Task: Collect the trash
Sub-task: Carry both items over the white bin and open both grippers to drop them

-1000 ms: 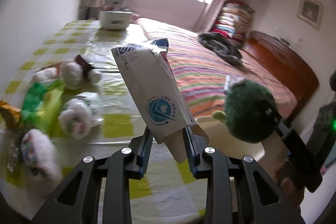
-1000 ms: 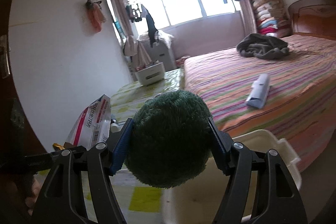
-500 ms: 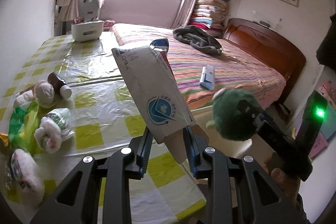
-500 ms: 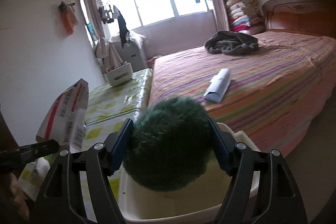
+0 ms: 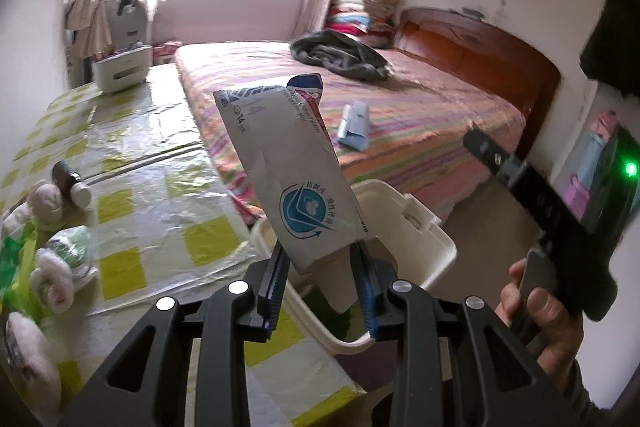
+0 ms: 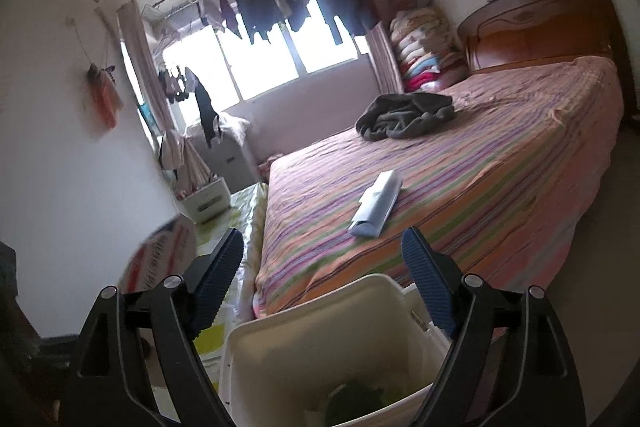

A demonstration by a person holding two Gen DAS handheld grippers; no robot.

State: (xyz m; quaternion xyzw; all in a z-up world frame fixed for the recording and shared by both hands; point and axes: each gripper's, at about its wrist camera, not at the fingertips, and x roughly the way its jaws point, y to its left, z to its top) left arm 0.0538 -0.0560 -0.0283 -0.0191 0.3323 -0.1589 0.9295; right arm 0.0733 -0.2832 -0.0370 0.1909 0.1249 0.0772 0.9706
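My left gripper [image 5: 322, 277] is shut on a grey cardboard box [image 5: 288, 171] with a blue logo and holds it upright above the near rim of a cream plastic bin [image 5: 420, 223]. My right gripper [image 6: 324, 279] is open and empty above the same bin [image 6: 320, 307]. A dark green fuzzy ball [image 6: 356, 403] lies at the bottom of the bin. The box also shows blurred at the left of the right wrist view [image 6: 160, 259]. The right gripper's body [image 5: 540, 203] shows in the left wrist view, held by a hand.
Crumpled tissues [image 5: 60, 263], a green wrapper [image 5: 16, 255] and a small dark bottle [image 5: 72, 183] lie on the yellow-checked table [image 5: 160, 211]. A striped bed [image 6: 460, 187] with a blue-white packet [image 6: 376, 211] and a dark garment [image 6: 404, 115] stands beyond the bin.
The right gripper opened and the green ball dropped into the bin. The left gripper carried the box to the right, over the bin's edge.
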